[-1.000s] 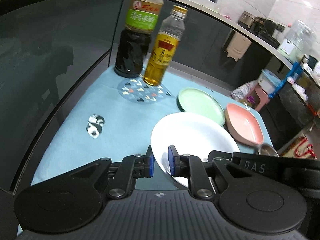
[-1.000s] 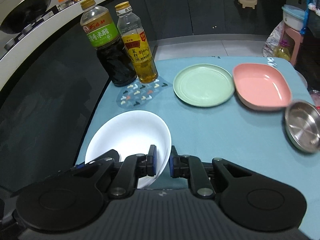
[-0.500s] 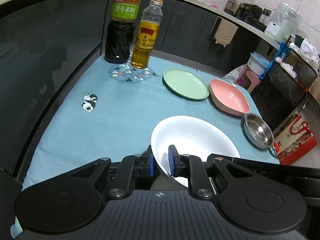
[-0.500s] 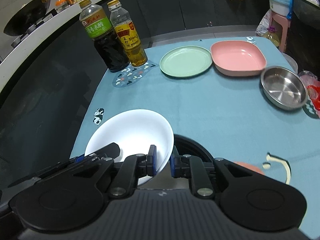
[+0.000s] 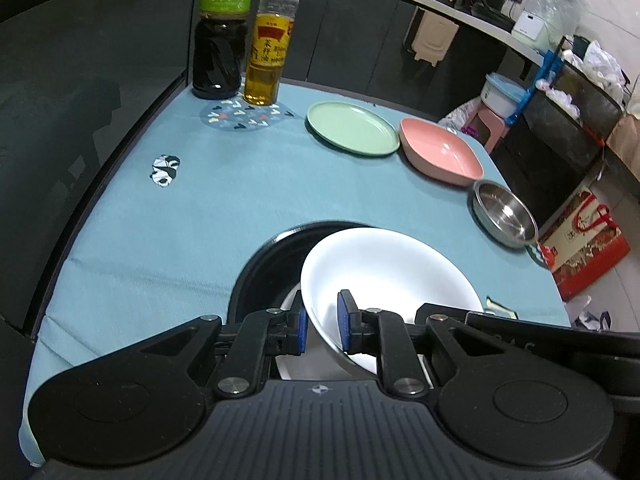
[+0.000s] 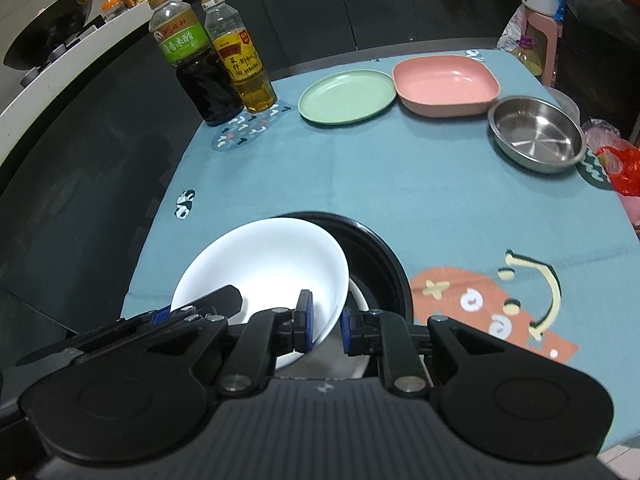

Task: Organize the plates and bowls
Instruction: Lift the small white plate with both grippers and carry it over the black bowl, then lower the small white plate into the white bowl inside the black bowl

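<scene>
We hold the shallow round white ceramic bowl [image 5: 384, 276] with both tools: our left gripper [image 5: 323, 322] is clamped on its left rim, one blue pad inside and one outside, and our right gripper [image 6: 325, 322] pinches the opposite rim the same way, jaws nearly together on the thin wall. The bowl hangs tilted over a round black pot [image 6: 372, 256] that stands near the front edge of the table under a teal cloth [image 6: 400, 184]; something white shows inside the pot beneath the bowl. Ahead, the cloth lies bare up to the far row, well apart from us: a dark vinegar bottle [image 5: 222, 40], a yellow oil bottle [image 5: 270, 48], a round green plate [image 5: 352, 128], a square pink dish [image 5: 440, 154] and a steel bowl [image 5: 504, 214] near the right edge.
</scene>
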